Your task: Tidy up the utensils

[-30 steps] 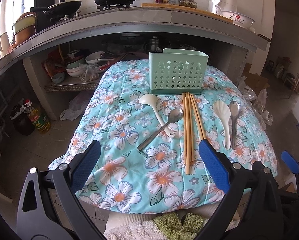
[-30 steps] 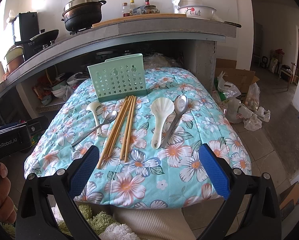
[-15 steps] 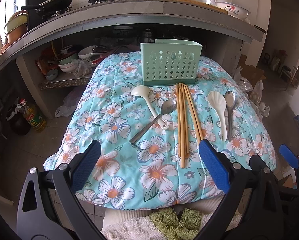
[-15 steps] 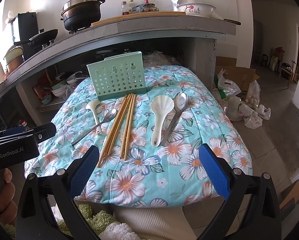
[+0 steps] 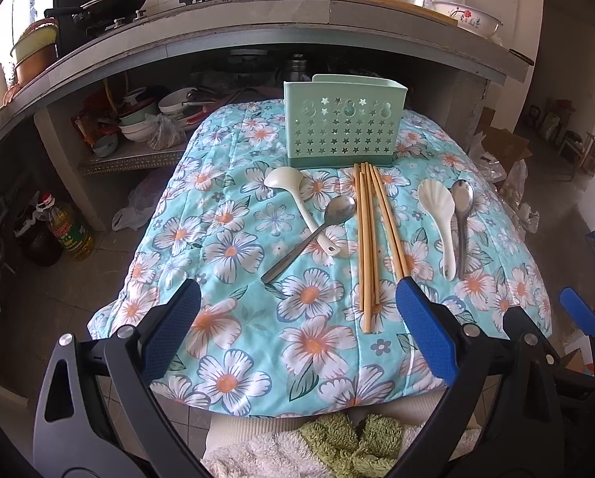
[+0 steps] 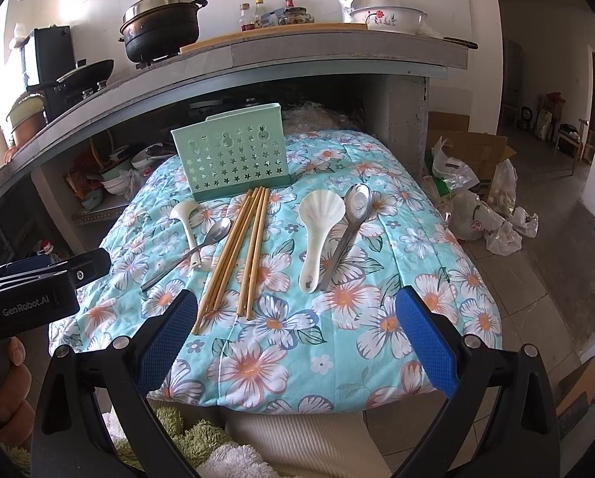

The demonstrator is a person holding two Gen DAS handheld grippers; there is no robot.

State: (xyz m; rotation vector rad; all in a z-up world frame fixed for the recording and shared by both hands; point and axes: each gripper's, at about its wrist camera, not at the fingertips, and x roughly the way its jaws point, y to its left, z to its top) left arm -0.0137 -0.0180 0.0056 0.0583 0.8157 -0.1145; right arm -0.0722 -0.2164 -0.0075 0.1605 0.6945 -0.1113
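both the left gripper (image 5: 297, 318) and the right gripper (image 6: 297, 318) hover with jaws wide open and empty. chopsticks (image 5: 367, 239) and spoons (image 6: 321, 235) lie loose before the holder (image 5: 343, 127); on the soft quilt (image 5: 233, 330) a pinched chopstick could roll or slip away.

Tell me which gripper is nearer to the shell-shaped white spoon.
Right, by a small margin. The right gripper points almost straight at the shell-shaped white spoon, just short of its handle. The left gripper sits further left, aligned with the chopsticks. Both are open and empty.
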